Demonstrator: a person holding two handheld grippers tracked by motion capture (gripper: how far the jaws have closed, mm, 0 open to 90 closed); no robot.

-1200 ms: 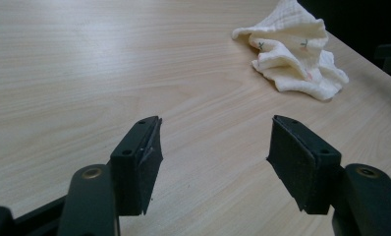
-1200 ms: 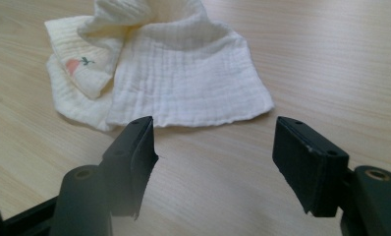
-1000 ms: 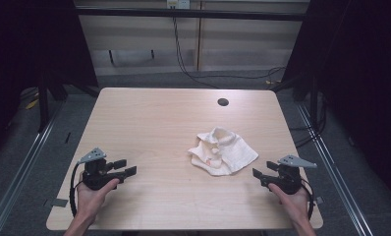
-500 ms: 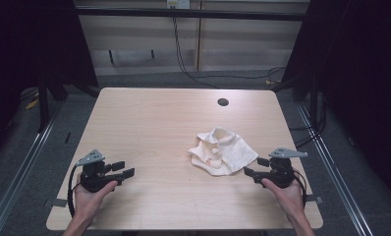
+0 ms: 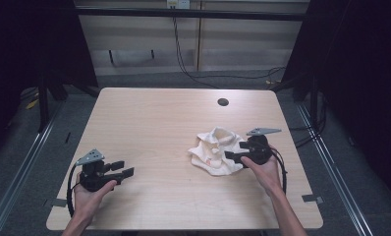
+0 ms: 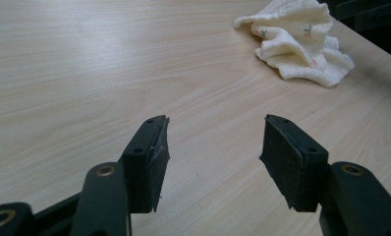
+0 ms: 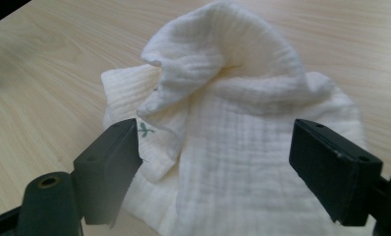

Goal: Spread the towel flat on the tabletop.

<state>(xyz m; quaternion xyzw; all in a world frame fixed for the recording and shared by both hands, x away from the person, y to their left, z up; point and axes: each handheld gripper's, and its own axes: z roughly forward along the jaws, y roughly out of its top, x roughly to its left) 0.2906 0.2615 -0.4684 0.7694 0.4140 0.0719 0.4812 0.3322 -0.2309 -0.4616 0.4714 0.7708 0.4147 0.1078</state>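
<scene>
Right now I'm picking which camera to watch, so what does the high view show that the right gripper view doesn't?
High view alone: the left gripper open near the table's front left, the dark round hole near the far edge, both hands, the floor with cables.

Right gripper view alone: the cloth's ribbed weave and a small green mark by one jaw.

Both: the crumpled white cloth on the wooden table, with the right gripper open at its edge.

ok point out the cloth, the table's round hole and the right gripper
cloth (image 7: 242, 147), right gripper view, flat middle fold
round hole (image 5: 223, 102), high view, its dark centre
right gripper (image 5: 234, 152), high view, midway between its fingertips
</scene>
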